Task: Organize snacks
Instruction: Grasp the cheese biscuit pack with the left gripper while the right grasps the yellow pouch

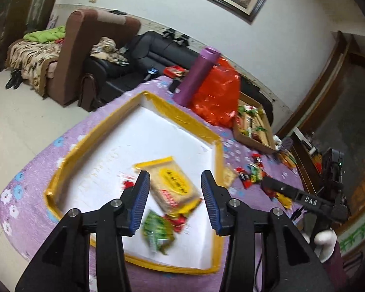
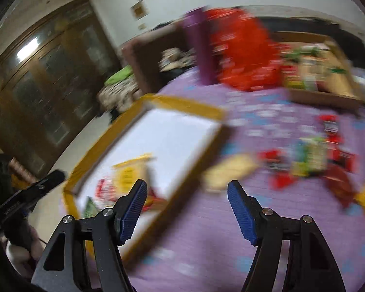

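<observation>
A white tray with a yellow taped rim (image 1: 177,114) lies on the purple flowered cloth. In it are a yellow snack pack (image 1: 175,185), a blurred green packet (image 1: 157,231) and a red packet (image 1: 177,221). My left gripper (image 1: 175,174) hangs over these with its jaws apart and nothing pressed between the pads. My right gripper (image 2: 187,183) is open and empty over the cloth, beside the tray's right rim (image 2: 182,107). A pale packet (image 2: 228,170) lies just ahead of it, and a pile of loose red and green snacks (image 2: 311,160) lies further right.
A cardboard box (image 1: 253,126) with several snacks stands at the back right. A red plastic bag (image 1: 216,92) and an upright purple cylinder (image 1: 197,75) stand behind the tray. Sofas and bare floor lie beyond the table's left edge. The right wrist view is motion-blurred.
</observation>
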Demonstrator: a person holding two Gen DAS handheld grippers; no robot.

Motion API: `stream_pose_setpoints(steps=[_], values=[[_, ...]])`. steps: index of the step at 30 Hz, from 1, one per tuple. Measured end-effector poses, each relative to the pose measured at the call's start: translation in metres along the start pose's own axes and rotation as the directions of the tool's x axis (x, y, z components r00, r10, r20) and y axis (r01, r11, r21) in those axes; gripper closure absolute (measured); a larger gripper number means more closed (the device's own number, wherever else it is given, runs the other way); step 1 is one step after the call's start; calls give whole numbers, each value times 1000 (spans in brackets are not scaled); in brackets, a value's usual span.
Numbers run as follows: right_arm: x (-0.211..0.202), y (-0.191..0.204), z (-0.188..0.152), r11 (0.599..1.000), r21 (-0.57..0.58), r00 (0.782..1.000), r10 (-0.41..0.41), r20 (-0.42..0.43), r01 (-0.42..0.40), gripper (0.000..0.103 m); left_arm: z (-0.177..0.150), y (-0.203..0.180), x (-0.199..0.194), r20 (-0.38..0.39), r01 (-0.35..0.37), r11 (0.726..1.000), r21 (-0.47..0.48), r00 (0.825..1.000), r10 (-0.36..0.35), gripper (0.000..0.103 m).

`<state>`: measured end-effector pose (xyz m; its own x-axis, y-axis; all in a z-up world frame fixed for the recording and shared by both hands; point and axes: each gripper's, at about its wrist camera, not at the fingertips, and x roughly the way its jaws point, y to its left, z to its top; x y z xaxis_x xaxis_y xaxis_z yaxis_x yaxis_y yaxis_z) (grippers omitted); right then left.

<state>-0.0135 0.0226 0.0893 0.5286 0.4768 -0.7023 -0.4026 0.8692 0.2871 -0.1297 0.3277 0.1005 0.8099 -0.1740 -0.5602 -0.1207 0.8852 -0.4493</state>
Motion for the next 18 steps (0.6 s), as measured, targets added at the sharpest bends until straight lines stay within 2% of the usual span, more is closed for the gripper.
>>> stream_pose_setpoints(steps=[4, 10, 14, 18], values=[[-42, -83, -12, 986, 120, 992, -121, 35, 116, 32, -5, -29, 9, -31, 32, 998, 53, 999, -30, 61], [-78, -177, -22, 940, 268, 971, -233, 60, 209, 30, -17, -71, 34, -109, 67, 989, 130, 993, -53, 61], [-71, -214, -15, 929, 301, 969, -242, 55, 215, 30, -25, -91, 46, -150, 73, 984, 161, 987, -49, 61], [-43, -236, -5, 922, 298, 963, -266, 28, 246, 30, -31, -109, 55, -178, 69, 977, 202, 983, -33, 61]])
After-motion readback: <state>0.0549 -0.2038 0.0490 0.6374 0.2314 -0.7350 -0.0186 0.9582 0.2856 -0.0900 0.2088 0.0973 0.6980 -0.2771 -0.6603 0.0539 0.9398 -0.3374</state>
